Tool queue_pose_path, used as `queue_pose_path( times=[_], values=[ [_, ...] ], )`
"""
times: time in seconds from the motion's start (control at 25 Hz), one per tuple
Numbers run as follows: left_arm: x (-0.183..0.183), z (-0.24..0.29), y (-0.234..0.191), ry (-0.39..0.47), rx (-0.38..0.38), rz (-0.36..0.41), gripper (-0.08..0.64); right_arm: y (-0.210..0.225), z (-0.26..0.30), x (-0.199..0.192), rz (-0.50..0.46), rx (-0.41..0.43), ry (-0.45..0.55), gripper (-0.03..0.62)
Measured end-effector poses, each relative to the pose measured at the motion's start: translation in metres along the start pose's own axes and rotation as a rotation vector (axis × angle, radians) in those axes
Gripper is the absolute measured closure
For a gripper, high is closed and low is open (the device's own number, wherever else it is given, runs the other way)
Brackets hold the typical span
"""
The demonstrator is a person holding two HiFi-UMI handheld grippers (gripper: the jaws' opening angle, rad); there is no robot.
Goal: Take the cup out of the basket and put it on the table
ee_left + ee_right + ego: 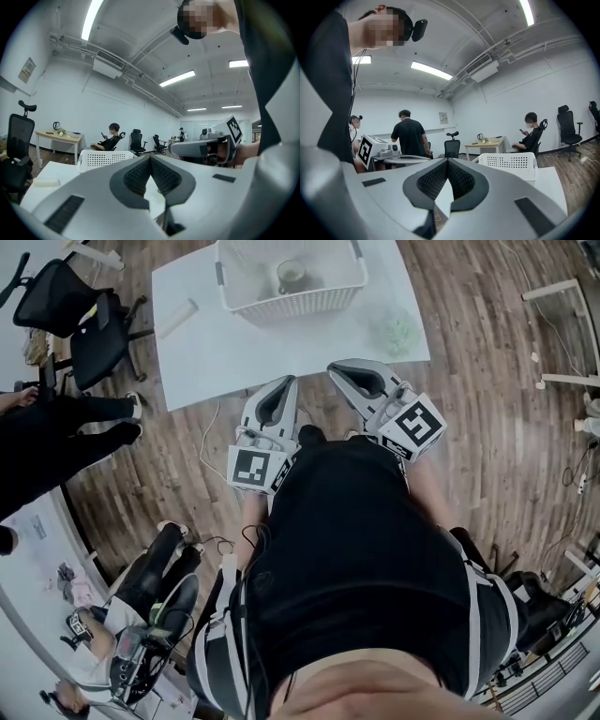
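The left gripper (150,159) and right gripper (447,161) are both pressed together, empty, and short of the surface (202,362). The cup (291,275) sits in the basket (291,304). I'd spread one gripper, clear the rim, then pinch the cup's wall.

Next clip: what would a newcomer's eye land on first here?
A white perforated plastic basket sits at the far side of the white table, with a pale cup inside. Nearer the person, the left gripper and right gripper point toward it, jaws shut and empty.
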State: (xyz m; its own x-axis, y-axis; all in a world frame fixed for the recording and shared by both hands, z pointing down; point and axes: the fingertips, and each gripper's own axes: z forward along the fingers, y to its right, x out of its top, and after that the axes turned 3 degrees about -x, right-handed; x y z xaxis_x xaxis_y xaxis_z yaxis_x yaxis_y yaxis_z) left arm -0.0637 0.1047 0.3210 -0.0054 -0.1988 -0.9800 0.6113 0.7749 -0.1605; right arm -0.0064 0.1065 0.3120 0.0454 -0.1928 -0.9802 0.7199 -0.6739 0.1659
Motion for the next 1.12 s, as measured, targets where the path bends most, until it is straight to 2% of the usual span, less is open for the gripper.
queue_pose_path(
  times=[0.32,0.56,0.84,1.12],
  values=[
    [0.003,-0.009,-0.042,-0.014,-0.056,0.012,0.538,-0.006,0.043,0.003,-0.008,-0.058,-0.009,0.574],
    [-0.002,-0.007,-0.060,-0.032,-0.086,0.002,0.538,-0.003,0.054,-0.003,0.011,-0.093,-0.033,0.574],
    [-0.007,0.003,-0.068,-0.046,-0.084,-0.018,0.538,0.013,0.060,-0.005,0.020,-0.106,-0.041,0.574],
    [-0.004,0.018,-0.071,-0.049,-0.043,-0.026,0.538,0.032,0.068,0.000,0.019,-0.058,-0.034,0.574]
  ],
)
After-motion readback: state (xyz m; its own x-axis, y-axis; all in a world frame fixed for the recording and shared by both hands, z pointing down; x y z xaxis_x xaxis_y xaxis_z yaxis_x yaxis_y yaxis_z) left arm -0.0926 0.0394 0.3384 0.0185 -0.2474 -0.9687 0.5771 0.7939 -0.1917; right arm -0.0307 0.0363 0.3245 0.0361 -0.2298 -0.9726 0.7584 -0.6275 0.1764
